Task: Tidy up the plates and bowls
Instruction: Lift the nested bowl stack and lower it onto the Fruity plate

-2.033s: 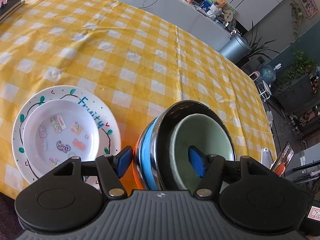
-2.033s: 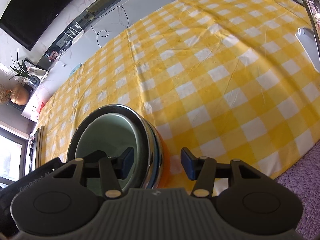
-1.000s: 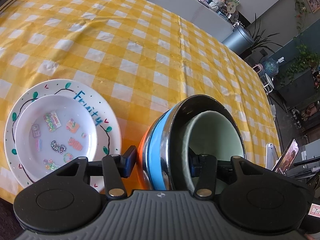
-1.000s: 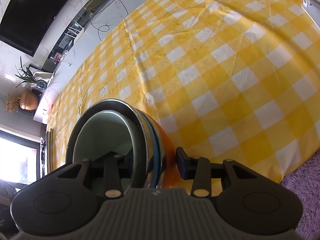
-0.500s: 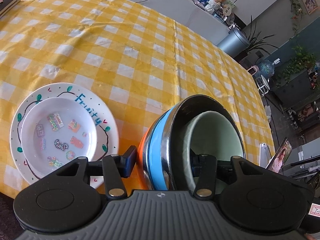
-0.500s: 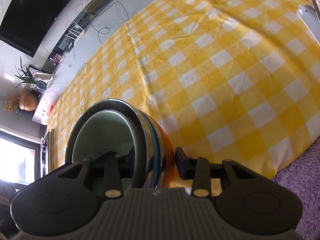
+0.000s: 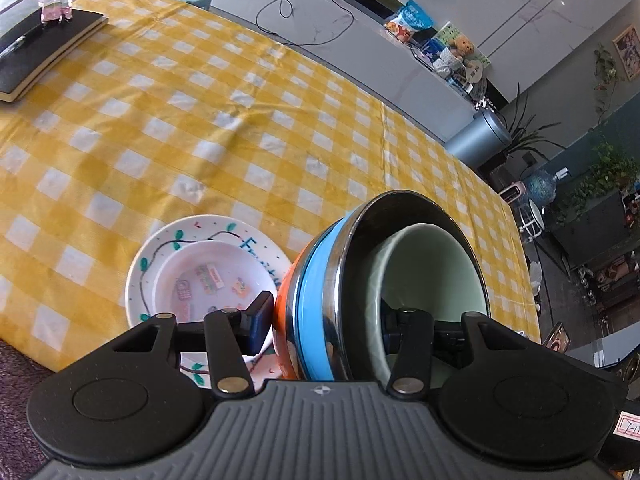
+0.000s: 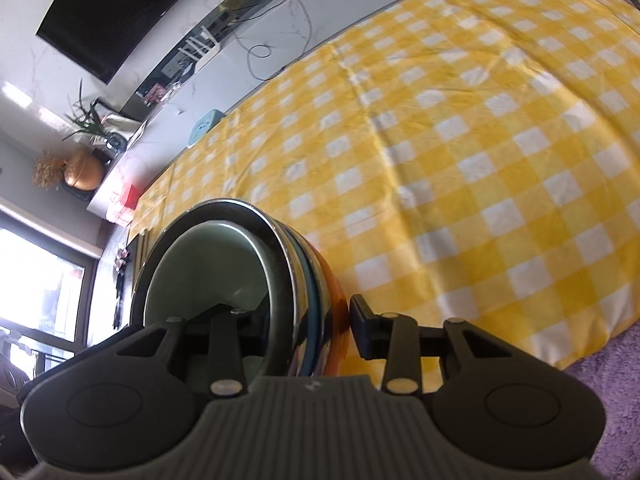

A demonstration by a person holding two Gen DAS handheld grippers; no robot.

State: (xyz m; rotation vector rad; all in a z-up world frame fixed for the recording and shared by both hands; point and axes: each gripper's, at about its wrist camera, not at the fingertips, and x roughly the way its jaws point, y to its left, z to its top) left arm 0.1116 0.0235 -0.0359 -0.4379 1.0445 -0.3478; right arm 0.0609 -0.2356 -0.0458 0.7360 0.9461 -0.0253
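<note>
Living room with grey cabinets along the wall, a dark television screen [image 8: 108,8] above them, potted plants [image 7: 600,176], a teddy bear [image 7: 460,50] and snack bags on the counter. In front, a table under a yellow-and-white checked cloth [image 7: 224,120], with a black notebook [image 7: 40,48] at its far left corner. Near the front edge, a white plate [image 7: 160,256] painted with green leaves and blue lettering, readable only as "Fruit" before being cut off, carrying a smaller white plate [image 7: 200,276] dotted with small coloured pictures. Just right of the plates, a nested stack of bowls [image 7: 320,280] tipped on its side: orange outermost, then blue, then shiny steel, with a pale green bowl [image 7: 432,272] innermost. Left gripper [image 7: 324,320] clamped on the stack's wall, one blue pad against the orange outside and the other finger inside the green bowl. Right gripper [image 8: 304,320] clamped on the opposite wall [image 8: 316,280] the same way, one finger inside, the other pressed to the orange side. Stack held between both, close above the plates and overlapping them in the left view; contact with the cloth not possible to tell. Purple rug [image 8: 612,392] below the table edge. A small label at the left gripper's corner too cropped to read.
</note>
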